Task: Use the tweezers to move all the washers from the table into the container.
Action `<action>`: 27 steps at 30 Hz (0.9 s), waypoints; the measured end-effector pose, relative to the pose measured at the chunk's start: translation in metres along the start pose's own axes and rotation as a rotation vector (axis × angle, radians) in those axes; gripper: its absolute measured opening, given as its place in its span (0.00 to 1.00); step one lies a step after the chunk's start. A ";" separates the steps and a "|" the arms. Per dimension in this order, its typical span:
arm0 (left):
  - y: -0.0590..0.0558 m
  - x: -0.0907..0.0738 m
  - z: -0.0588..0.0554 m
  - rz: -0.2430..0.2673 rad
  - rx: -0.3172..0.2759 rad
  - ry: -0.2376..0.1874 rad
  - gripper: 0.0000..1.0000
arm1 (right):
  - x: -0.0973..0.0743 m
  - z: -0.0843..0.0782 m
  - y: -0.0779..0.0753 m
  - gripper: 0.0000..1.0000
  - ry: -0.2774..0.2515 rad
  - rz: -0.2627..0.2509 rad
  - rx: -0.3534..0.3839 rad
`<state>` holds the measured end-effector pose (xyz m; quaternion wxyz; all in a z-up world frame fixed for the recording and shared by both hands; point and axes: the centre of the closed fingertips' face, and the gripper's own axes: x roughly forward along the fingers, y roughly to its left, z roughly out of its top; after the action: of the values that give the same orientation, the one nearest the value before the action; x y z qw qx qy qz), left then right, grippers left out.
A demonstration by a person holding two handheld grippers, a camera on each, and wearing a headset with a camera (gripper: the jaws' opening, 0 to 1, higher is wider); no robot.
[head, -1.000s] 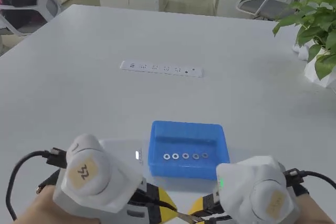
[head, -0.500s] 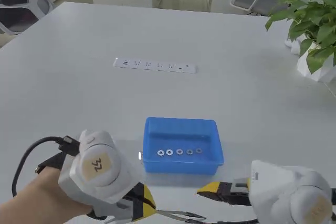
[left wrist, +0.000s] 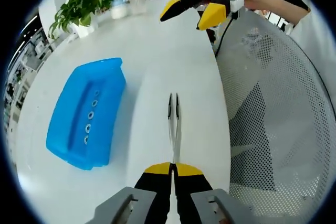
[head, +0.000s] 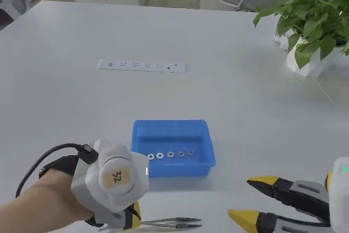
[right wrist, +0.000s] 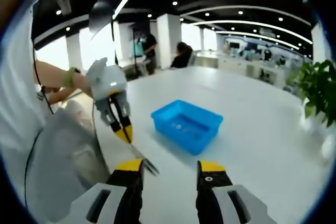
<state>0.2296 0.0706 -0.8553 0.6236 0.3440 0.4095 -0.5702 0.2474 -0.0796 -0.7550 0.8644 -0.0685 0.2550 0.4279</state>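
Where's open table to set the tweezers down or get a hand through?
Bare: the wide stretch between power strip and blue tray; right of the tray toward the plant; left of the tray. Crowded: the near edge before the tray, where the left tongs hold the tweezers beside the open right tongs.

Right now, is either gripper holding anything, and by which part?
The left gripper pinches the tweezers at their rear end; the right gripper is open and empty.
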 end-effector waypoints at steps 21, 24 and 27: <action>0.003 0.001 -0.007 0.026 -0.015 -0.009 0.00 | -0.034 0.008 -0.031 0.43 -0.164 -0.128 0.189; 0.003 -0.006 -0.008 0.059 -0.068 -0.047 0.06 | -0.034 0.018 -0.030 0.43 -0.196 -0.135 0.155; 0.004 -0.014 -0.005 0.122 -0.158 -0.114 0.12 | -0.034 0.025 -0.032 0.47 -0.226 -0.145 0.141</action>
<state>0.2329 0.0814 -0.8451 0.7045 0.2850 0.3956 -0.5157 0.2645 -0.1151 -0.7190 0.9190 0.0227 0.1796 0.3502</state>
